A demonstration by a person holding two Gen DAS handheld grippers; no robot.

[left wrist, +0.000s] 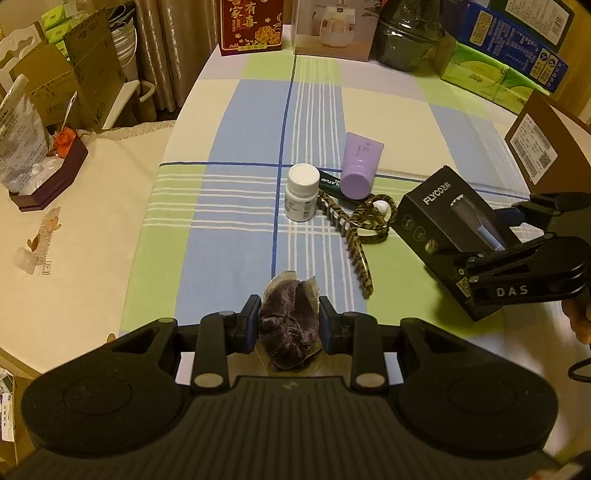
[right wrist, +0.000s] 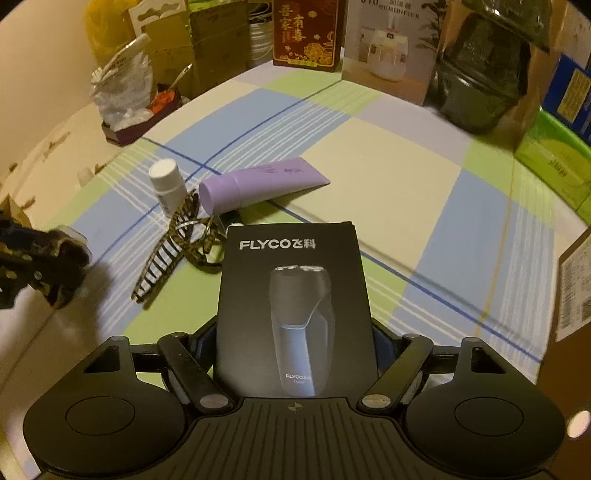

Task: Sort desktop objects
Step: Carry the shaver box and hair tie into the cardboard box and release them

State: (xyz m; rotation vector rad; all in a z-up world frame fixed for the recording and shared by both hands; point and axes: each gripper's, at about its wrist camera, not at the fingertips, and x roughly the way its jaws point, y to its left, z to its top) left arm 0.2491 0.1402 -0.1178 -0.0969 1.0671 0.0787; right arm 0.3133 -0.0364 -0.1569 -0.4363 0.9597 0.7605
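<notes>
Your left hand-held gripper (left wrist: 289, 319) is clamped on the dark velvet scrunchie (left wrist: 290, 326). Your right hand-held gripper (right wrist: 293, 354) straddles the shaver box (right wrist: 293, 306) on the surface (right wrist: 388, 177); square the fingers on its sides before lifting.

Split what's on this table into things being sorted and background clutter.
Being sorted: dark scrunchie in left gripper; shaver box between right gripper's fingers; pill bottle; purple tube; hair claw.

Clutter: red box, humidifier box, tissue packs.
</notes>
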